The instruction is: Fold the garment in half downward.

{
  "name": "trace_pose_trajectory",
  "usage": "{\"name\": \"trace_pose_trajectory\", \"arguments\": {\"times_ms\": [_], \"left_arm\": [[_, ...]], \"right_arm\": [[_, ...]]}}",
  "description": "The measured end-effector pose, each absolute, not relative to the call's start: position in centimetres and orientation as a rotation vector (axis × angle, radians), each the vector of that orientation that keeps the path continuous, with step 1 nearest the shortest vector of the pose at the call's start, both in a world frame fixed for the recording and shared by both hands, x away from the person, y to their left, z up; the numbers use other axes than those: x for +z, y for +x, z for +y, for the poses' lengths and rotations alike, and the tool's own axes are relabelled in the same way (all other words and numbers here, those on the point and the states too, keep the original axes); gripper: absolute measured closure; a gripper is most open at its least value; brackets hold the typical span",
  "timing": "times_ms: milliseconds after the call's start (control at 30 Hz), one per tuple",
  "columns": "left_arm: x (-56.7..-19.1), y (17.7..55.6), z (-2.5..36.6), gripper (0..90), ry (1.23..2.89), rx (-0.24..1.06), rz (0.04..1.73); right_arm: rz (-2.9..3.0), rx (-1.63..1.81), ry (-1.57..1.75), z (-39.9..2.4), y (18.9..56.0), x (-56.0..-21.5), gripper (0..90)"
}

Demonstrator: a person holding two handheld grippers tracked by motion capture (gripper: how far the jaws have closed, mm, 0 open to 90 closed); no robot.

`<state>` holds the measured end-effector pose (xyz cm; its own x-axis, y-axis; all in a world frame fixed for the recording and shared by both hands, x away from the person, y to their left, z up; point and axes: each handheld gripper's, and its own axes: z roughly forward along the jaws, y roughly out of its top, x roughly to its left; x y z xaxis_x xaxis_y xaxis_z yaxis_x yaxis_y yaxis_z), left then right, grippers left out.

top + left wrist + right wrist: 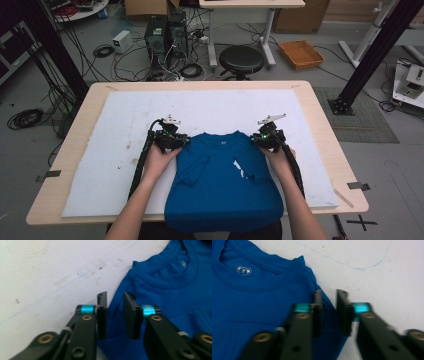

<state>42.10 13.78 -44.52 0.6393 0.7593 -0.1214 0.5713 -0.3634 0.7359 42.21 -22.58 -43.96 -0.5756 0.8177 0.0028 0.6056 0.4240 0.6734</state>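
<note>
A blue T-shirt (220,175) lies flat on the white mat (120,125), collar toward the far side and sleeves folded in over the front. My left gripper (183,142) rests at the shirt's left shoulder. In the left gripper view its jaws (115,296) stand a narrow gap apart, astride the shoulder edge of the shirt (170,285), with flat blue fabric showing between them. My right gripper (258,140) rests at the right shoulder. Its jaws (329,293) are likewise a little apart over the edge of the shirt (262,297), not pinching it.
The mat covers most of a wooden table (320,115). The shirt's hem hangs over the near table edge between the person's forearms. Beyond the table stand a black stool (241,59), computer cases (165,35), cables and a cardboard tray (301,53) on the floor.
</note>
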Motion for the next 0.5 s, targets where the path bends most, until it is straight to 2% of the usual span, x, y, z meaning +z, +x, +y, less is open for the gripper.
{"name": "trace_pose_trajectory", "arguments": {"times_ms": [100, 200, 233, 267, 333, 500], "left_arm": [[-44.5, 42.2, 14.0, 85.0, 2.076, 0.305, 1.035], [-44.3, 42.1, 14.0, 84.8, 2.064, 0.312, 1.026], [-44.2, 42.1, 14.0, 82.1, 2.047, 0.315, 1.023], [-44.0, 42.2, 14.0, 75.8, 2.032, 0.309, 1.019], [-43.8, 42.6, 13.8, 69.9, 2.030, 0.273, 1.020], [-44.1, 43.3, 12.3, 66.7, 2.127, 0.234, 0.996]], "right_arm": [[2.351, 0.918, 1.233, -22.8, 42.2, -43.9, 87.3], [2.334, 0.947, 1.250, -23.2, 42.2, -43.8, 84.1], [2.321, 0.959, 1.256, -23.2, 42.2, -43.7, 79.2], [2.311, 0.975, 1.256, -23.3, 42.3, -43.6, 77.8], [2.302, 1.002, 1.268, -23.4, 42.5, -43.4, 72.9], [2.325, 1.019, 1.251, -22.9, 43.1, -43.9, 69.8]]}}
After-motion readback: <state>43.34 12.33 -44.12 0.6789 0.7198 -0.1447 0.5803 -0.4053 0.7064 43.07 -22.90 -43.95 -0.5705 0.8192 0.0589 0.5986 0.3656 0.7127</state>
